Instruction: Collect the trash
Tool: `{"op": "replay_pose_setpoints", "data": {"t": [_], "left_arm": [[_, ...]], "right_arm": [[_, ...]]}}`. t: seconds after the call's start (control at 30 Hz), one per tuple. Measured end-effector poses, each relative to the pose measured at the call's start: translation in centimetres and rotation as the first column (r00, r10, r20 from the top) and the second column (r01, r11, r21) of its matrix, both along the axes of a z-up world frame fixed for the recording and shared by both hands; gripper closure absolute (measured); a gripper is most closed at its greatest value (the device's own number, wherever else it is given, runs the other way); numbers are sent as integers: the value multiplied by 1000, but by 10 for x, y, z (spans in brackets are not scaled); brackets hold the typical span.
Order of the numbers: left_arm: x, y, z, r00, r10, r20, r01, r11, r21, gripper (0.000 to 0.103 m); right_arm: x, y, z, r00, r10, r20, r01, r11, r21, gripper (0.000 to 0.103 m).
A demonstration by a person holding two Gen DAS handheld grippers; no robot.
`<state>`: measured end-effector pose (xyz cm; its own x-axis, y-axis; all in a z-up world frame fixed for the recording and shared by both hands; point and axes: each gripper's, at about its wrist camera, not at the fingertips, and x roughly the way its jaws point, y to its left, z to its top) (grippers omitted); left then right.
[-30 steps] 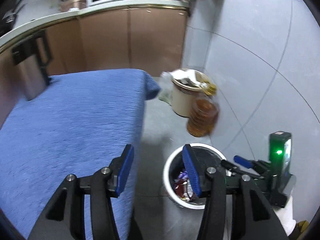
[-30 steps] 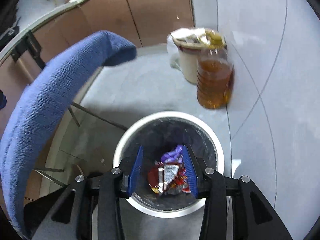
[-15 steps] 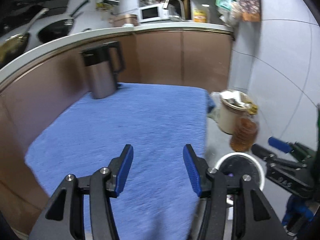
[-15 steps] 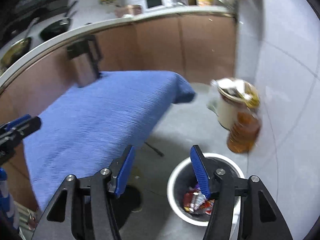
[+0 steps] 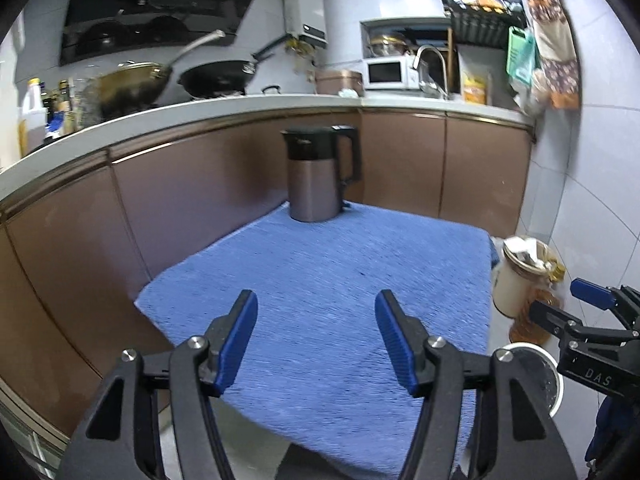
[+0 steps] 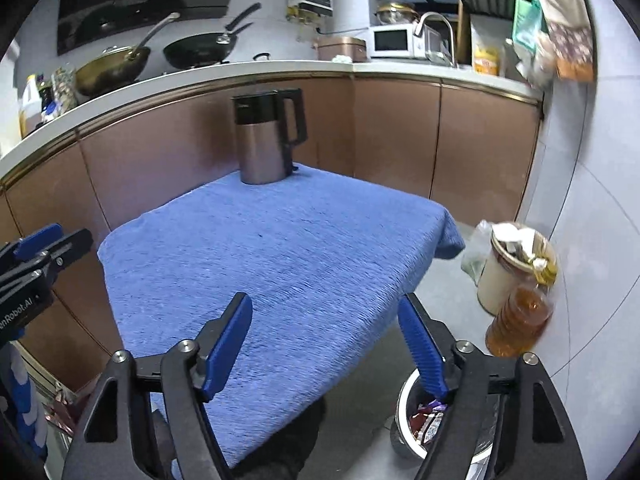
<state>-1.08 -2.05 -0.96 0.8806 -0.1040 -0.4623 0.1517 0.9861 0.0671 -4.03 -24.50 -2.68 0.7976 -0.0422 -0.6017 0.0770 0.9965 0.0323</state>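
Observation:
A white trash bin (image 6: 404, 436) stands on the floor at the right of the blue-covered table (image 6: 288, 264); snack wrappers (image 6: 426, 424) lie inside it. The bin's rim also shows in the left wrist view (image 5: 554, 384). My left gripper (image 5: 316, 340) is open and empty above the table's near edge. My right gripper (image 6: 324, 346) is open and empty, over the table's right edge, its right finger above the bin. I see the right gripper from the left wrist view (image 5: 576, 312) and the left one from the right wrist view (image 6: 44, 248).
A steel kettle (image 5: 316, 176) stands at the table's far corner. On the floor by the tiled wall are a cream bin full of waste (image 6: 508, 268) and an amber oil bottle (image 6: 520, 320). Brown cabinets and a counter with pans and a microwave (image 5: 388, 74) run behind.
Both grippers have swung up and left from above the trash bin to face the table and kitchen counter. The right gripper's jaws have spread wider. The wrappers stay in the bin.

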Motion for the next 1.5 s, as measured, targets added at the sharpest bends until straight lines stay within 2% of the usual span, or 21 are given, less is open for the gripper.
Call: {"op": "replay_pose_setpoints", "data": {"t": [0.13, 0.17, 0.2, 0.23, 0.57, 0.73, 1.3, 1.5], "left_arm": [[-7, 19, 5, 999, 32, 28, -32, 999, 0, 36], [-8, 24, 6, 999, 41, 34, -41, 999, -1, 35], [-10, 28, 8, 998, 48, 39, -48, 999, -6, 34], [-12, 31, 8, 998, 53, 42, -53, 999, -10, 34], [-17, 46, 9, 996, 74, 58, -73, 997, -21, 27], [-17, 47, 9, 994, 80, 69, -79, 997, -26, 19], [9, 59, -9, 984, 179, 25, -178, 984, -7, 19], [18, 64, -12, 983, 186, 14, -185, 982, -19, 19]], "right_arm": [[0, 19, 12, 1000, -3, 18, 3, 1000, -22, 23], [-1, 23, 15, 1000, -8, 27, 9, 1000, -27, 20], [-2, 26, 16, 999, -12, 31, 13, 999, -30, 10], [-2, 30, 18, 999, -17, 37, 19, 999, -35, 6], [-7, 50, 22, 999, -10, 49, 13, 998, -68, 5], [-5, 49, 20, 999, -15, 44, 18, 997, -69, 4], [14, 42, -2, 999, -33, 9, 33, 998, -46, 3], [25, 43, -7, 1000, -14, 2, 14, 999, -39, 3]]}}
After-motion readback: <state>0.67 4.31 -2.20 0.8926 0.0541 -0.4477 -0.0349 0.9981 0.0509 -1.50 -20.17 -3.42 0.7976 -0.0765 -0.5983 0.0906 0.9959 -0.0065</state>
